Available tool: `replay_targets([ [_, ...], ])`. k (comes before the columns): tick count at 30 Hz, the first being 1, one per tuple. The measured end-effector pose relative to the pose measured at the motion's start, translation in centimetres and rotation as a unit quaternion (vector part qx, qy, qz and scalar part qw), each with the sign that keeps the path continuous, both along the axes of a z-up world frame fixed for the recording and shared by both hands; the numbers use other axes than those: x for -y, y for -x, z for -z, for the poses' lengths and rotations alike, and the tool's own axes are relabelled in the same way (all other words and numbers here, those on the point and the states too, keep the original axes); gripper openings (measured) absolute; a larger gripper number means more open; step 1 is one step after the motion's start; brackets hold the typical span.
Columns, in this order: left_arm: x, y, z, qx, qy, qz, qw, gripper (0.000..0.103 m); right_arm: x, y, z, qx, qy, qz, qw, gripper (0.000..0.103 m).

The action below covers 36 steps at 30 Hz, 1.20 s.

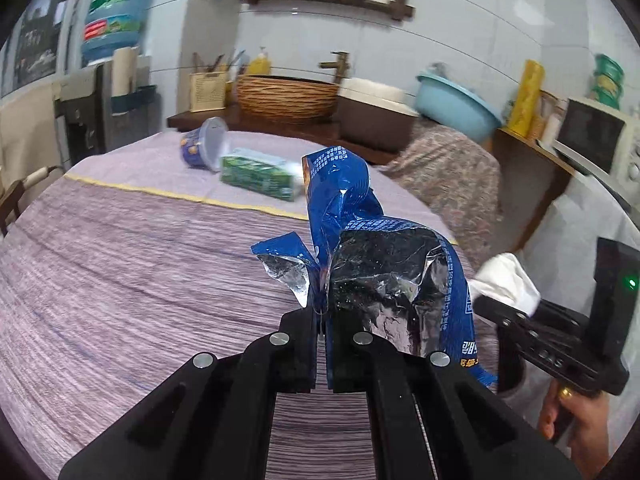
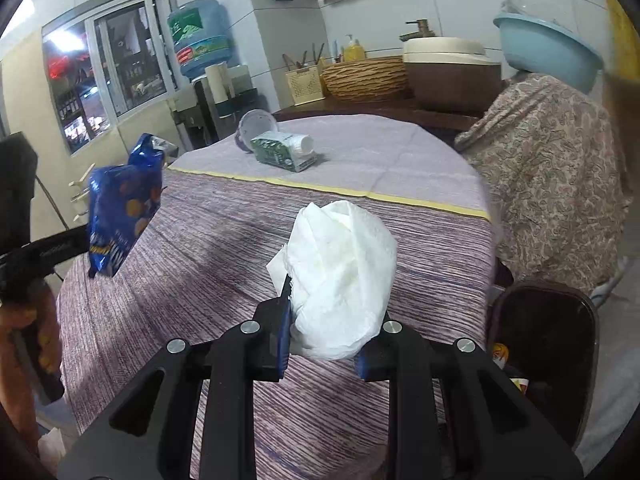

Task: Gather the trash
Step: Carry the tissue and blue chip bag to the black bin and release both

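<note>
Two grippers, both loaded, held above a round table (image 2: pixel 224 248) under a purple striped cloth.

1. Left gripper (image 1: pixel 322 340): jaws pressed nearly together, pinching a blue wrapper (image 1: pixel 360 248). Wrapper torn open, silver lining exposed, printed blue strip curling up beyond the fingers. Seen from the right wrist view, the same wrapper (image 2: pixel 120 216) hangs clear of the cloth at the table's left edge.

2. Right gripper (image 2: pixel 324 340): jaws part-way closed, clamped on a crumpled white tissue (image 2: pixel 340 280). Tissue bulges up and forward between the fingers, clear of the cloth. From the left wrist view the tissue (image 1: pixel 506 280) shows at the right, beyond the table edge.

3. Carton (image 1: pixel 258 178): green, lying on its side on the far, paler part of the cloth; white cap end visible from the right wrist view (image 2: pixel 284 150).

4. Cup (image 1: pixel 202 148): blue, tipped on its side, mouth facing the cameras, just behind and touching or nearly touching the carton.

5. Bin (image 2: pixel 544 352): dark, on the floor just beside the table's right edge, below and right of the right gripper; some coloured litter shows inside.

6. Background: counter with wicker basket (image 1: pixel 286 98), blue basin (image 1: pixel 456 108), water bottle (image 2: pixel 200 38) on a dispenser, patterned cloth (image 2: pixel 548 176) draped over something beside the table.
</note>
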<state>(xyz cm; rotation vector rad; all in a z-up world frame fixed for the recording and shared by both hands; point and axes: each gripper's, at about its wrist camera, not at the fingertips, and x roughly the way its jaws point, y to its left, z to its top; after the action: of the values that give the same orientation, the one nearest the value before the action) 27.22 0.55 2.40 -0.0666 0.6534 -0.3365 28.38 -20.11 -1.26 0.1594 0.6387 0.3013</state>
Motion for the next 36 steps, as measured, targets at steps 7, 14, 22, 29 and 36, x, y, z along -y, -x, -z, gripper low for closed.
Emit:
replay_targets([
  [7,6.4,0.1,-0.1,0.004,0.019,0.078,0.9968,0.004,5.4,1.2,0.8,-0.002,0.012,0.071,0.997,0.025],
  [14,13.3,0.2,0.4,-0.008,0.036,0.162,0.9861,0.004,12.1,2.0,3.7,-0.031,0.021,0.156,0.987,0.025],
  [22,20.5,0.3,2.7,-0.037,0.015,0.229,0.9727,0.004,17.0,1.6,10.3,-0.108,0.018,0.215,0.971,0.025],
  [29,24.2,-0.6,6.1,-0.080,-0.009,0.249,0.9651,0.004,19.2,2.0,14.9,-0.156,0.009,0.241,0.958,0.042],
  [36,26.6,-1.3,8.7,-0.109,-0.029,0.255,0.9603,0.004,21.0,4.0,15.7,-0.156,0.026,0.278,0.948,0.061],
])
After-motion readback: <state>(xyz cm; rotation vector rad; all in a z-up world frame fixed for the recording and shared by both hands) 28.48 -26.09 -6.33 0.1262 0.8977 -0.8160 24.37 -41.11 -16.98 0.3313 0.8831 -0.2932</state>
